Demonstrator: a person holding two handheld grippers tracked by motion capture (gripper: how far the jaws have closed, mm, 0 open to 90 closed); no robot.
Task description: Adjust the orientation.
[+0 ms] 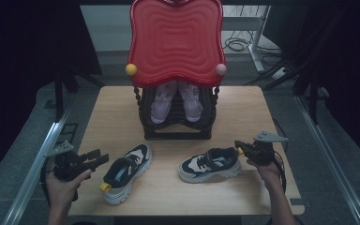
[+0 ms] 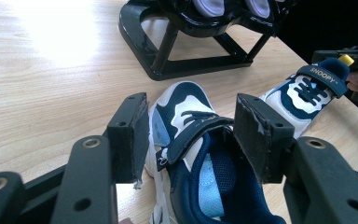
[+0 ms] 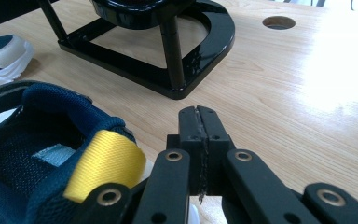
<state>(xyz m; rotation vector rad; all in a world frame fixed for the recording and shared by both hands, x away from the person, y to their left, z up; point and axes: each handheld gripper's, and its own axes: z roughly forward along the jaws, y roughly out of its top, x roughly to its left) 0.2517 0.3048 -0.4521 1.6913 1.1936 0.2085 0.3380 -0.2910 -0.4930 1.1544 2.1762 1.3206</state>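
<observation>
Sneakers sit on a light wooden table (image 1: 122, 105), two of them, navy and white, lying near the front edge. The left sneaker (image 1: 124, 172) lies angled with its toe pointing to the far right; the right sneaker (image 1: 210, 164) lies sideways, toe to the left, heel with a yellow pull tab (image 3: 103, 163) to the right. The left gripper (image 1: 98, 158) is held level just to the left of the left sneaker, its jaws spread wide and empty; in the left gripper view they frame that shoe's strap and opening without touching it. The right gripper (image 1: 239, 146) sits just beside the right sneaker's heel, jaws pressed together with nothing between them, the yellow tab next to them. Farther back, mid-table, stands a black rack (image 1: 178, 124) holding a pair of pale pink shoes (image 1: 176, 101), beneath a tall red wavy-patterned panel (image 1: 176, 40). Bare table lies between the sneakers and the rack.
</observation>
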